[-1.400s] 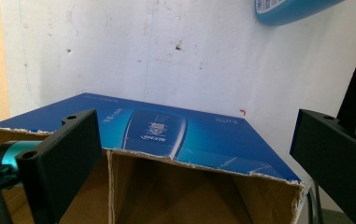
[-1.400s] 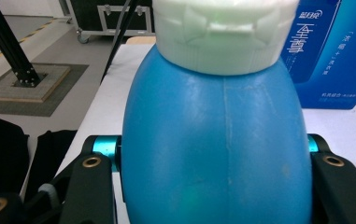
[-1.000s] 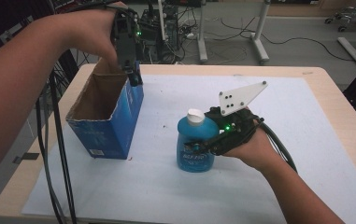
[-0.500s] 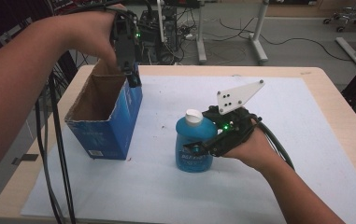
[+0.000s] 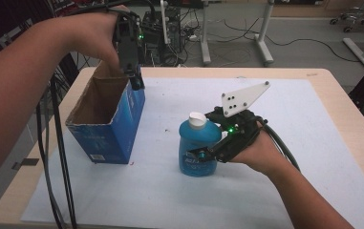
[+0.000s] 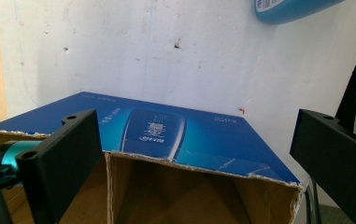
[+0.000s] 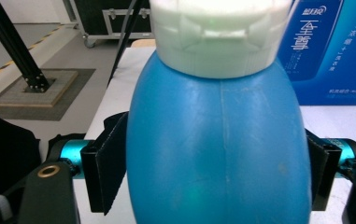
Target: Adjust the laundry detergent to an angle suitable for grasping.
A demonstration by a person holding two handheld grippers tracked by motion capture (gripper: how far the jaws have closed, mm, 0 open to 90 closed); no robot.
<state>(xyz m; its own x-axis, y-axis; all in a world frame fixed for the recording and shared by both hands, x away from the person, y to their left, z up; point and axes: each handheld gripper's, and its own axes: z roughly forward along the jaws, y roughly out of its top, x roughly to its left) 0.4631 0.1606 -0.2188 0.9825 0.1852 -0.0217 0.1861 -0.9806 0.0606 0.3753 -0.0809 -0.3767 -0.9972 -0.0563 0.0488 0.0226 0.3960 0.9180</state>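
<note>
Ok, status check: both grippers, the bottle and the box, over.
Right gripper shut on blue bottle, upright on the table. Left gripper open at the far rim of the open blue box. Nothing between bottle and box.

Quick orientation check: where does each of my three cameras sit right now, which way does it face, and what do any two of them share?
High view: above the table's near side, facing forward and down; both forearms, the left claw and right claw show.
Left gripper view: above the torn-rimmed blue cardboard box, looking down between its open jaws.
Right gripper view: level with the table, facing the blue plastic bottle with white cap, its jaws on the sides.
Shared: box and bottle appear in all three.
</note>
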